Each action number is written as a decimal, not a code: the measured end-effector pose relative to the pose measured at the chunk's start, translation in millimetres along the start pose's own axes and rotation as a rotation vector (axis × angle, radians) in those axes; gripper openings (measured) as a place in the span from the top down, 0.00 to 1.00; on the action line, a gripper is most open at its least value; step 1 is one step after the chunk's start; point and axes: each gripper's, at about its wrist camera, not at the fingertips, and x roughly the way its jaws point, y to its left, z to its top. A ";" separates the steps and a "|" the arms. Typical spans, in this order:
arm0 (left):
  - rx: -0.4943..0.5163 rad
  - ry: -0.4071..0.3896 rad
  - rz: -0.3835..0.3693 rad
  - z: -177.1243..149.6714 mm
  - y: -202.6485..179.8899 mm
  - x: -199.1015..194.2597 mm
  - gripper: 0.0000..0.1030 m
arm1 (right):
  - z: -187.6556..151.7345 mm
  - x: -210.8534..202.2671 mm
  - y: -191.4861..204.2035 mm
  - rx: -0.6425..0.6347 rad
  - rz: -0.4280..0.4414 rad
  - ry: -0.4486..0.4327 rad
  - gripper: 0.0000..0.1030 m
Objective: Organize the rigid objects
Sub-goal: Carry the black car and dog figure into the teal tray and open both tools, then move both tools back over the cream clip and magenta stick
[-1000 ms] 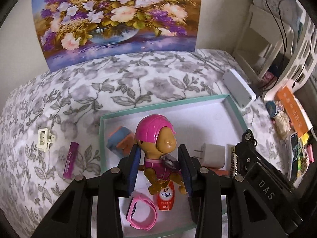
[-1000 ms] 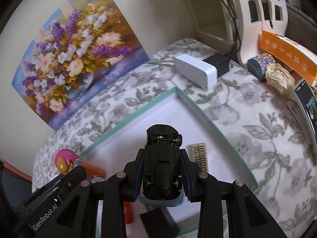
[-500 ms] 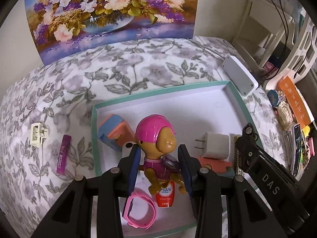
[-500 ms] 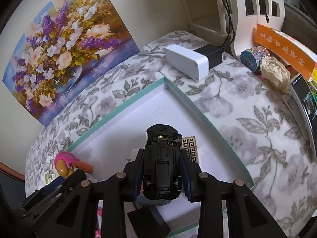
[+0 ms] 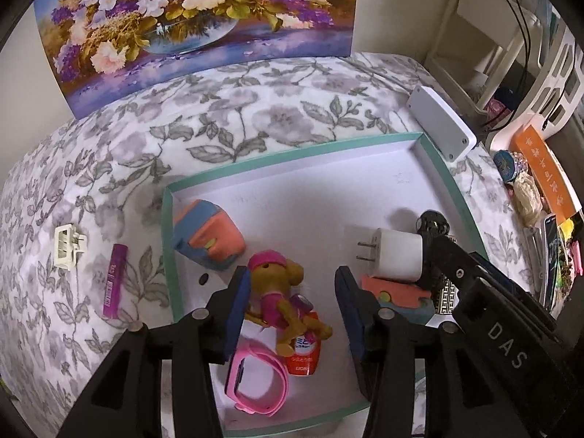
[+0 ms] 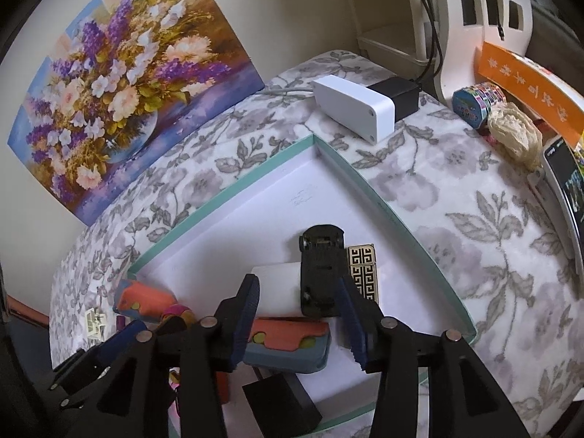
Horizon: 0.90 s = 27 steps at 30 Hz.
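With both grippers' jaws just opened, the left gripper (image 5: 292, 310) stands free over the light, hard plastic dog figure (image 5: 283, 292) lying in the tray (image 5: 292, 149), best retaken around its narrow body, and the toy car (image 6: 321, 270) leans by the right gripper (image 6: 299, 314).

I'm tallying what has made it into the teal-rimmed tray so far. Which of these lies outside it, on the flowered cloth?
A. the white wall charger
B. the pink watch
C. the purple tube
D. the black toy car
C: the purple tube lies on the flowered cloth left of the tray's teal rim, while the charger, pink watch and toy car lie inside the tray.
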 end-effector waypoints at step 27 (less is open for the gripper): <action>-0.248 -0.035 -0.020 1.3 89.1 -48.0 0.44 | -5.4 -23.5 43.8 -0.140 0.024 -0.047 0.49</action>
